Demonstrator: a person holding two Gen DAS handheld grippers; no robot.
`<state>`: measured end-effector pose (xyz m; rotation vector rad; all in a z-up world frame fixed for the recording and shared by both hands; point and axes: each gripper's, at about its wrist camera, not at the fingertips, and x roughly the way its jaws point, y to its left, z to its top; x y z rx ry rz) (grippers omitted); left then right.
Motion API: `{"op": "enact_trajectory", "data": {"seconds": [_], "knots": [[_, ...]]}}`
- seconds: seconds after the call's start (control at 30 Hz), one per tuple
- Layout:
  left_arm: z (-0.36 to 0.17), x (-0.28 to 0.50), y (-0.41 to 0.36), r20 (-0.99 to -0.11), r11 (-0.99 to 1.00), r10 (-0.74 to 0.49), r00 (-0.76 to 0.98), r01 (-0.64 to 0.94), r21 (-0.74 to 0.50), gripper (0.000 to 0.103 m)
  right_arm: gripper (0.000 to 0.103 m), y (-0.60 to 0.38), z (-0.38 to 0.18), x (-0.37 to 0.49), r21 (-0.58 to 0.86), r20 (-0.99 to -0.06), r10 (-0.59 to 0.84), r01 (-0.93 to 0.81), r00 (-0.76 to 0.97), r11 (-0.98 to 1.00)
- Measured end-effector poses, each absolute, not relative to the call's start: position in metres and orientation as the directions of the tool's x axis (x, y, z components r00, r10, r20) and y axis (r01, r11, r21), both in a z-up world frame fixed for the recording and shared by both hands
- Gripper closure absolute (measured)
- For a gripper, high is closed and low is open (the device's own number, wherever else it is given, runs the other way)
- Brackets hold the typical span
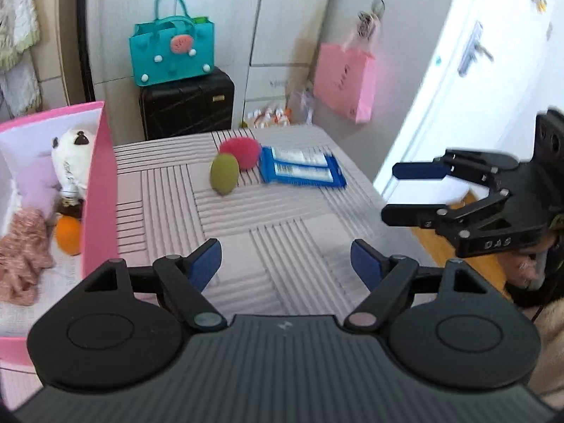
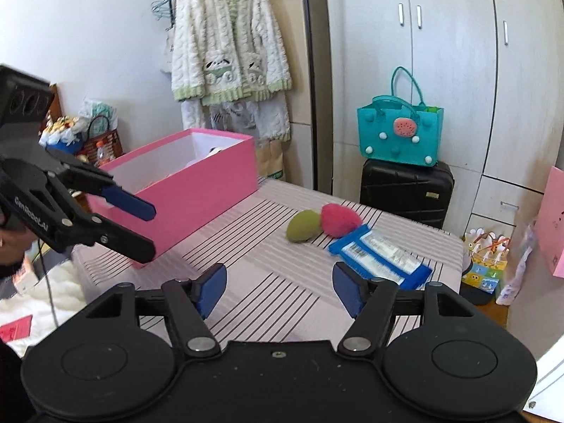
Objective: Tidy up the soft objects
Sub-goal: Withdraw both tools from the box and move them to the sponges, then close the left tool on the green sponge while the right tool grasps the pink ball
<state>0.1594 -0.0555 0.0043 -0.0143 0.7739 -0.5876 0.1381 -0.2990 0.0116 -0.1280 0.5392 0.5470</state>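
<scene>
On the ribbed pale table (image 1: 282, 218) lie a green egg-shaped soft toy (image 1: 224, 173) (image 2: 302, 230), a pink fluffy ball (image 1: 241, 151) (image 2: 338, 219) touching it, and a blue packet (image 1: 301, 169) (image 2: 380, 259). The open pink box (image 1: 98, 190) (image 2: 197, 190) at the left holds a white plush (image 1: 72, 157), a lilac cushion (image 1: 37, 183), an orange ball (image 1: 68, 234) and a pink knit (image 1: 21, 253). My left gripper (image 1: 285, 264) (image 2: 149, 229) hovers open and empty near the box. My right gripper (image 2: 280, 290) (image 1: 393, 192) is open and empty, short of the toys.
A teal handbag (image 2: 400, 134) sits on a black suitcase (image 2: 405, 190) behind the table. A pink paper bag (image 1: 347, 81) hangs at the right. A white fleece jacket (image 2: 229, 35) hangs behind the box, and small bags (image 2: 484, 264) stand on the floor at the right.
</scene>
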Motion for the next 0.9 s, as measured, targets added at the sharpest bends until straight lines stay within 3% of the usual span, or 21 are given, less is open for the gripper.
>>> {"op": "enact_trajectory", "data": {"seconds": [0.1,0.33,0.6,0.7,0.9], "knots": [[-0.008,0.176,-0.06,-0.647,0.828,-0.533,0.545,0.493,-0.267,0.023,0.031,-0.305,0.006,0.158,0.03,-0.478,0.455,-0.504,0.751,0.863],[-0.034,0.209,-0.076,-0.601,0.858,-0.488,0.633,0.475,-0.197,0.023,0.03,-0.326,-0.009,0.217,0.07,-0.406,0.423,-0.434,0.81,0.898],[-0.053,0.244,-0.087,-0.532,0.889,-0.446,0.72,0.425,-0.171,0.023,0.03,-0.321,-0.022,0.278,0.135,-0.49,0.467,-0.465,0.736,0.875],[-0.061,0.251,-0.093,-0.536,0.918,-0.382,0.753,0.377,-0.123,0.023,0.03,-0.318,-0.027,0.297,0.168,-0.499,0.481,-0.463,0.721,0.87],[-0.075,0.266,-0.095,-0.555,0.93,-0.367,0.747,0.319,-0.185,0.024,0.03,-0.321,-0.04,0.335,0.278,-0.507,0.51,-0.428,0.695,0.86]]}}
